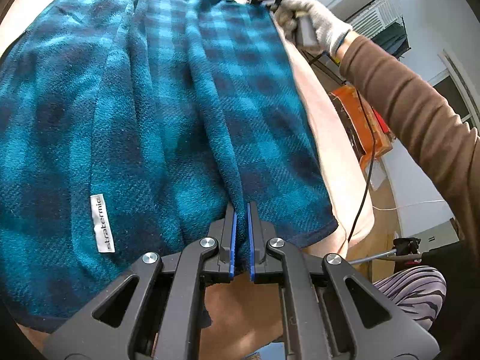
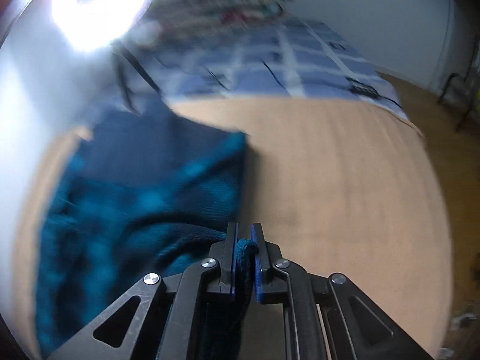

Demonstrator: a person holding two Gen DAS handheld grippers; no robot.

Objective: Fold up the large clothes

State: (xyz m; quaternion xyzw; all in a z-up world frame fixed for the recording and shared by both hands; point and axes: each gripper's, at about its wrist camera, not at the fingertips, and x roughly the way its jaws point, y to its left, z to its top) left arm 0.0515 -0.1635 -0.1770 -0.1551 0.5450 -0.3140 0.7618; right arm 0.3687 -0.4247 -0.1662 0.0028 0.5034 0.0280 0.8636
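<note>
Both pairs of jaws are clamped on the same teal-and-navy checked fleece garment; the left gripper has its blue pads pressed almost together on a raised fold near the garment's near hem; the right gripper pinches a rolled wad of the dark teal edge, which bulges up between its pads.

Around the left gripper the fleece lies spread over a pale peach surface, with long soft ridges running away from the jaws; a white sewn-in label sits to the left of the grip; the dark-bound hem curves just to the right of the jaws.

Farther up, at the garment's far corner, a gloved hand on a brown sleeve holds the right gripper's handle; a black cable hangs below the arm.

From the right wrist view, which is blurred, the garment lies to the left of the jaws on the same tan surface; a blue-and-white checked cloth lies beyond it; a bright ring light glares at upper left.
</note>
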